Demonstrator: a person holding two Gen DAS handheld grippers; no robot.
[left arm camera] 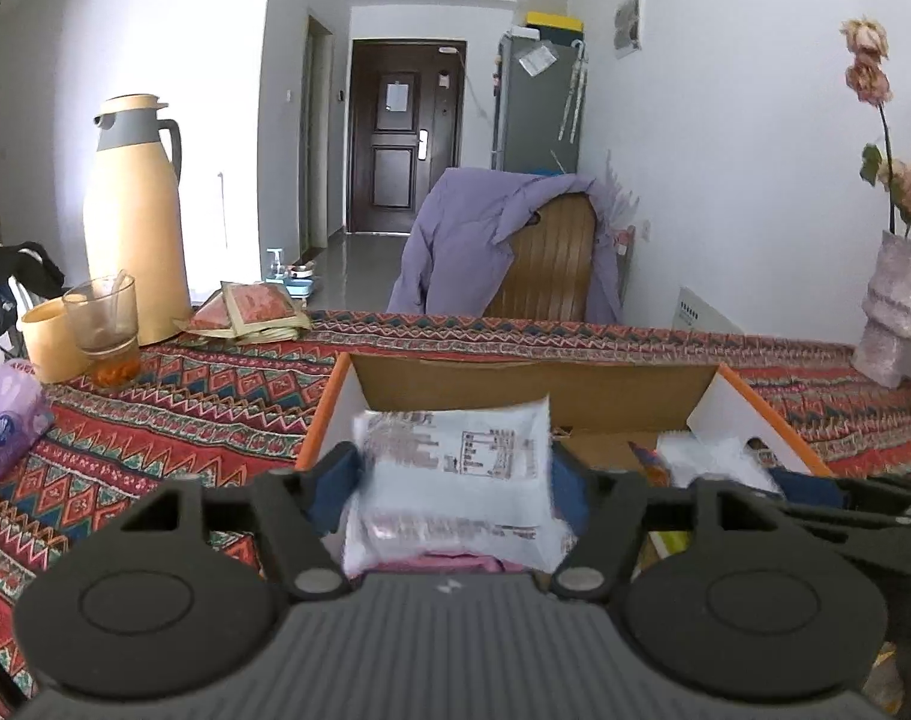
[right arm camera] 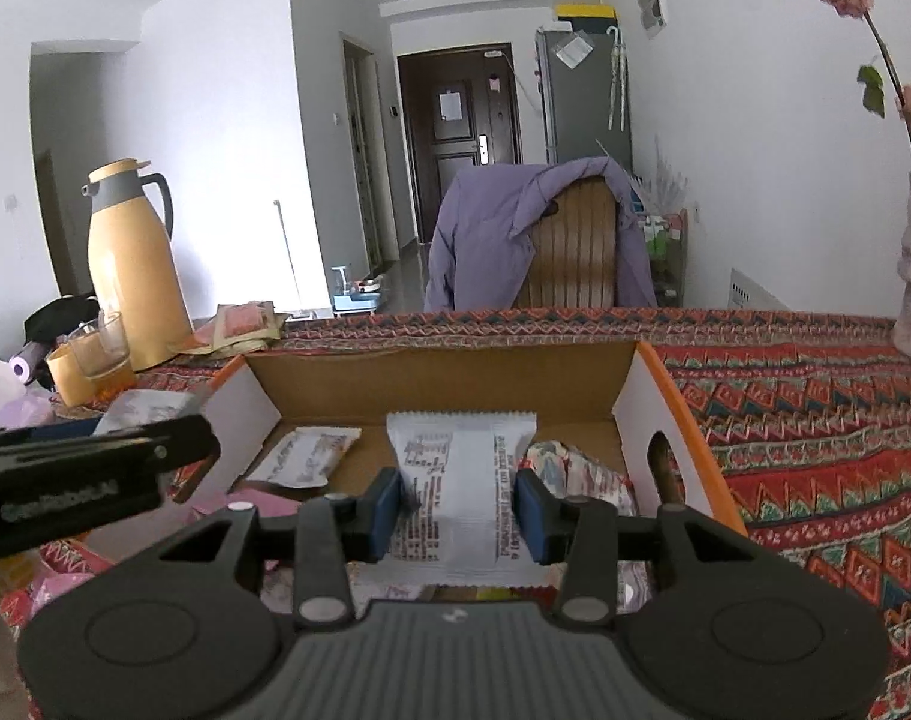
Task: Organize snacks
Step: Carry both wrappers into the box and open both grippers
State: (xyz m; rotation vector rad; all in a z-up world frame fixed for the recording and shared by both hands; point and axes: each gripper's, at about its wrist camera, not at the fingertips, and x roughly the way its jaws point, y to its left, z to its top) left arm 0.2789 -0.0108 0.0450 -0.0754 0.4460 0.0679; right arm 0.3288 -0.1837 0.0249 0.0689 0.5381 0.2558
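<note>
Both grippers over box (right arm camera: pixel 674 384) to drop snacks: left gripper (left arm camera: pixel 455 480) jaws apart around white packet (left arm camera: pixel 455 480), right gripper (right arm camera: pixel 464 507) clamped on wrapper (right arm camera: pixel 464 480)

left gripper (left arm camera: pixel 455 480): jaws apart | right gripper (right arm camera: pixel 461 501): clamped, pointing slightly downward
</note>
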